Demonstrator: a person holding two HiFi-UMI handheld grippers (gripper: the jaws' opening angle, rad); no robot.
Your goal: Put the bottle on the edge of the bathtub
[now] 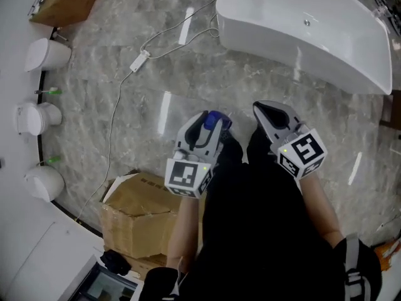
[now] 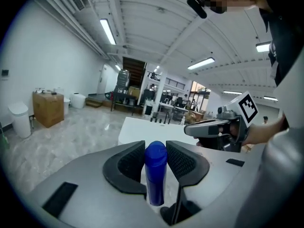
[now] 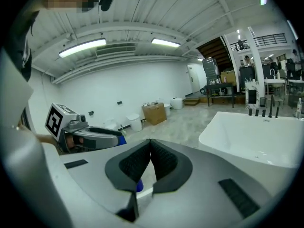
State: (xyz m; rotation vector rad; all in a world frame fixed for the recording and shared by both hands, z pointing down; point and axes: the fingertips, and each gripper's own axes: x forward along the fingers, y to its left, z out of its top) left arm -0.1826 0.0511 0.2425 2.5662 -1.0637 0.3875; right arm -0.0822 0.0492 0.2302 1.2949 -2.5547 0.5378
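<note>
A blue bottle (image 1: 217, 119) is clamped between the jaws of my left gripper (image 1: 213, 124), its rounded cap sticking up between the black pads (image 2: 130, 163). In the left gripper view the bottle (image 2: 155, 172) stands upright and the white bathtub (image 2: 137, 129) lies ahead of it. In the head view the bathtub (image 1: 301, 39) is at the upper right, on the marble floor, apart from both grippers. My right gripper (image 1: 263, 110) is beside the left one, its jaws closed tip to tip (image 3: 150, 144) with nothing in them. The bathtub's rim (image 3: 247, 132) shows at that view's right.
A cardboard box (image 1: 135, 209) sits on the floor by my left arm, and another box (image 1: 66, 2) is at the far upper left. White toilets (image 1: 47, 54) line the left wall. A white cable with a plug (image 1: 139, 60) runs across the floor.
</note>
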